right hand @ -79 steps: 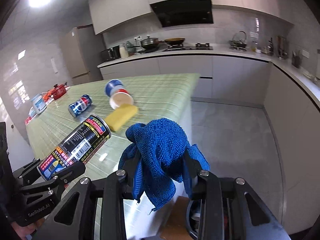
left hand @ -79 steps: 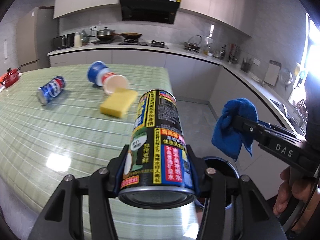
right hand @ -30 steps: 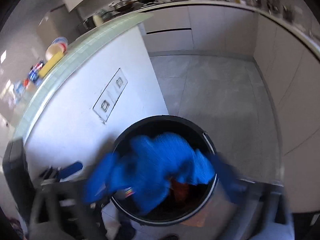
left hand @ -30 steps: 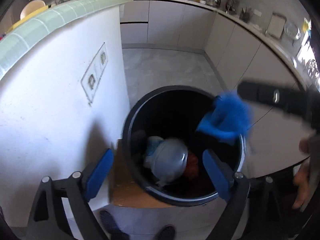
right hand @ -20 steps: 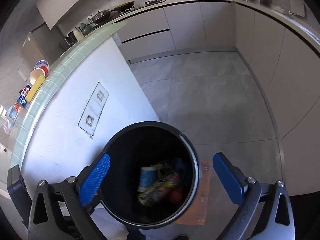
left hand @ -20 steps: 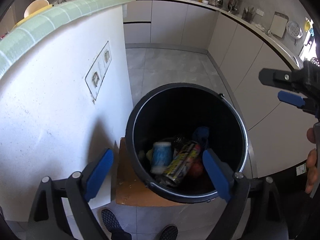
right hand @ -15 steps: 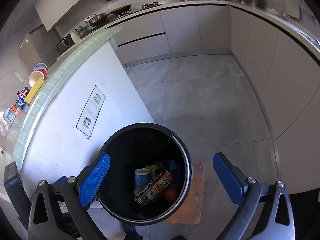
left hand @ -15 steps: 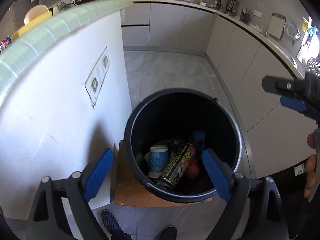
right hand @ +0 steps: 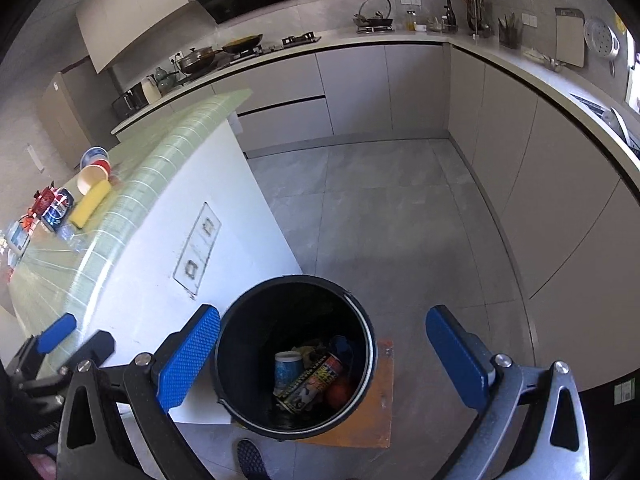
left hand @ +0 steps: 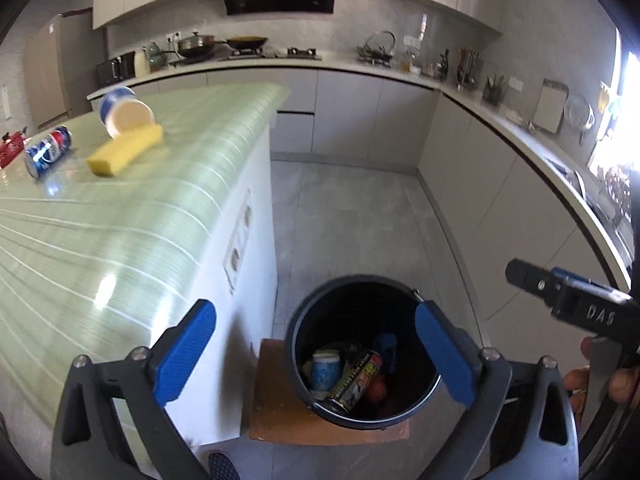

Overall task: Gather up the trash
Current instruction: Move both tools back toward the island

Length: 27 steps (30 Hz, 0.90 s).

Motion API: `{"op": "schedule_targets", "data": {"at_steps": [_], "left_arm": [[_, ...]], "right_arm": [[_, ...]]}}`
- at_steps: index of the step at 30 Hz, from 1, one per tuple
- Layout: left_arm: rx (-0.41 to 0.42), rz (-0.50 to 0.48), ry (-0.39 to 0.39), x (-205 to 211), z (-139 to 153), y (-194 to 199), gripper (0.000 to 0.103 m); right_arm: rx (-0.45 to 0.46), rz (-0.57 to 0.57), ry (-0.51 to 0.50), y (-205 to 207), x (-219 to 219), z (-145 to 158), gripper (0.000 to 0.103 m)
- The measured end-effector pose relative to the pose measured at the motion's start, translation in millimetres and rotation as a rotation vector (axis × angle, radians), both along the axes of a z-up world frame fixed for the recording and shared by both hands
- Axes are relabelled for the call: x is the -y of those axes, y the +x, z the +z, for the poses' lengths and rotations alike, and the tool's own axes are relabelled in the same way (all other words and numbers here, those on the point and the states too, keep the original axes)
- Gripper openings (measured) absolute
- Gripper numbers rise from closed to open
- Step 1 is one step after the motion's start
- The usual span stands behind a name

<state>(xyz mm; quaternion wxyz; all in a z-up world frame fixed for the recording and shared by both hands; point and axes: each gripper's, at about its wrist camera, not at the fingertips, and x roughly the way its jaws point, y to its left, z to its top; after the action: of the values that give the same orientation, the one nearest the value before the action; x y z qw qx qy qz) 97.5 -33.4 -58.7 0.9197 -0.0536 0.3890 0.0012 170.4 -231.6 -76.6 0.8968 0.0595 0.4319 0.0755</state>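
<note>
Grey floor tiles run under a pale kitchen whose cabinets curve along the far wall. Nearest, at six o'clock in the left wrist view, the left tongs (left hand: 316, 346) have their jaws opening wide with nothing between the blue pads; the right tongs (right hand: 323, 356) likewise stand wide apart and empty. Just beyond both, low on the floor, the black bin (left hand: 298, 344) sits on a brown board (left hand: 276, 408) against the bench's white end. Inside it lie a dark printed can (left hand: 354, 380), a blue-and-white cup (left hand: 325, 374), something orange-red and a bit of blue cloth (left hand: 386, 346).

Farther off, toward ten o'clock, the green-tiled bench (left hand: 120, 216) carries what is left: a yellow sponge (left hand: 126, 150), a tipped cup (left hand: 124, 112) touching it at its far end, and a blue soda can (left hand: 48, 152) lying on its side near them.

By my reading, a drop into the bin is done and the fetch of the next piece is in hand. That calls for swinging both tongs up over the bench, lining one around the sponge or the can, and closing across its narrow width.
</note>
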Motion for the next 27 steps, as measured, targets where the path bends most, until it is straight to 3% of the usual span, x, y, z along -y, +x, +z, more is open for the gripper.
{"op": "schedule_targets", "data": {"at_steps": [5, 12, 22, 27], "left_arm": [[0.043, 0.033, 0.004, -22.8, 12.5, -11.0, 0.101], [0.08, 0.153, 0.033, -81.4, 30.9, -26.0, 0.101], [0.079, 0.285, 0.038, -169.1, 40.2, -50.1, 0.101], [0.079, 0.293, -0.013, -216.6, 36.3, -49.6, 0.101]], "right_arm": [[0.021, 0.033, 0.008, -4.1, -19.1, 15.8, 0.103], [0.035, 0.131, 0.037, -3.0, -63.0, 35.0, 0.103], [0.075, 0.278, 0.069, 3.5, -175.7, 59.6, 0.103], [0.088, 0.323, 0.067, 9.7, -231.3, 67.0, 0.103]]}}
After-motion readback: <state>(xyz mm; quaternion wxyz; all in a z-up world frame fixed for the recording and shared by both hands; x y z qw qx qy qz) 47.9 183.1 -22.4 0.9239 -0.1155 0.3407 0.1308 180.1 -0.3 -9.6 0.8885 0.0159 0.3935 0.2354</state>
